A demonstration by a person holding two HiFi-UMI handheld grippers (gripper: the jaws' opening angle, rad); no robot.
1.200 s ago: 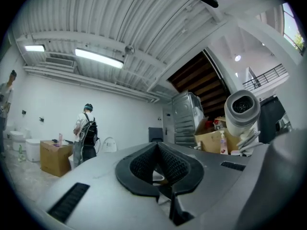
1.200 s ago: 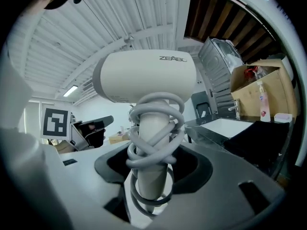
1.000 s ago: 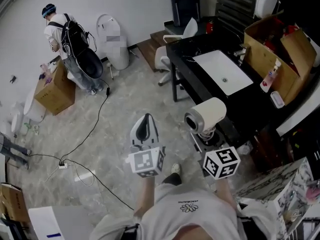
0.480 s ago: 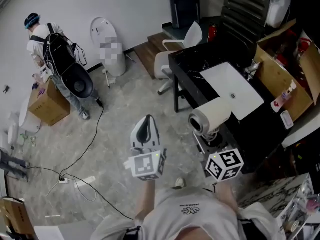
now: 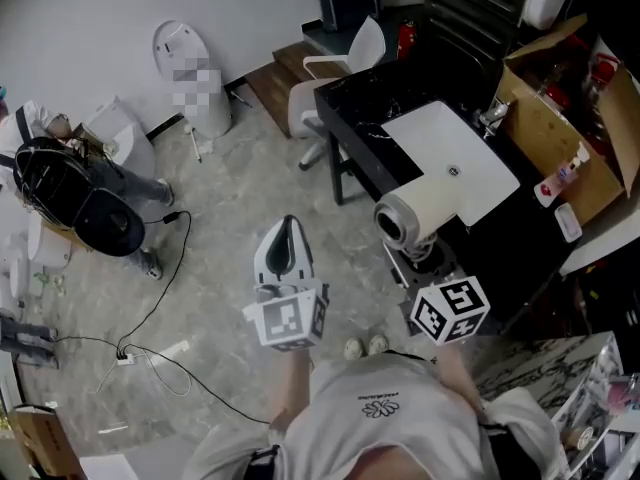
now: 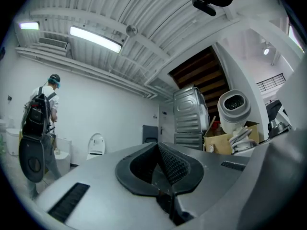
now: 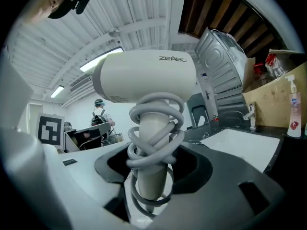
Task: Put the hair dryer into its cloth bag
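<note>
My right gripper [image 5: 417, 260] is shut on the handle of a white hair dryer [image 5: 420, 213], holding it upright above the floor. In the right gripper view the grey cord [image 7: 154, 128] is wound around the handle, the jaws of the right gripper [image 7: 151, 188] clamp the handle's lower part, and the hair dryer's barrel [image 7: 148, 78] lies across the top. My left gripper [image 5: 283, 250] is held out beside it, to its left, shut and empty. The left gripper view shows the left gripper [image 6: 160, 169] with its pads together and the hair dryer [image 6: 234, 110] at right. I see no cloth bag in these views.
A black table [image 5: 365, 133] with a white basin [image 5: 455, 158] stands just ahead on the right, an open cardboard box [image 5: 545, 118] behind it. A white chair [image 5: 335, 68] is at the table's far end. A person with a backpack [image 5: 70, 193] and a toilet [image 5: 180, 63] are at left. A cable [image 5: 150, 308] lies on the floor.
Both grippers have travelled forward together with the hair dryer, and the black table is now closer. The person with the backpack has slid toward the picture's left edge. Jaws unchanged.
</note>
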